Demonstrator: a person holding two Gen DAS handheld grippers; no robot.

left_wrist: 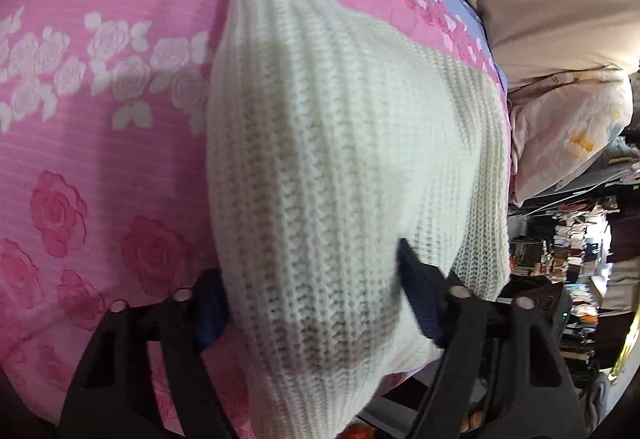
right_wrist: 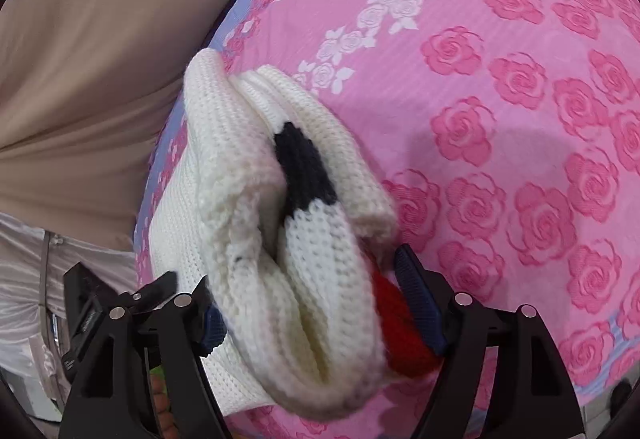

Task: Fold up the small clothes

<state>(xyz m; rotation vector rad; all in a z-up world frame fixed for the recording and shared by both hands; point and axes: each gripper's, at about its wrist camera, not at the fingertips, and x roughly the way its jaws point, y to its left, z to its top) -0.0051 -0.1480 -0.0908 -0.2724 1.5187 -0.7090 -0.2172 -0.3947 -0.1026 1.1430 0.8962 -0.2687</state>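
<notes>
You have the white knit sweater [left_wrist: 344,143] bunched up above the pink rose bedspread [left_wrist: 100,159], near the bed's edge, with both tongs on it. Your left tongs [left_wrist: 312,303] pinch a thick wad of ribbed knit between the blue pads; your right tongs [right_wrist: 308,303] clamp several stacked layers, including a panel with a black patch [right_wrist: 304,171] and a red one [right_wrist: 400,323].

The risk is in those fat bites. The knit is bulky and springy, so an inner layer can creep out of the right tongs' stack and undo the fold, more so if you pull your two hands apart. The sweater also sits close to the edge, so a dropped end may slide off the bed.

Only the right view shows the layered edges and the coloured patches. Only the left view shows the smooth outer back of the sweater and the cluttered room [left_wrist: 568,259] beyond the bed.
</notes>
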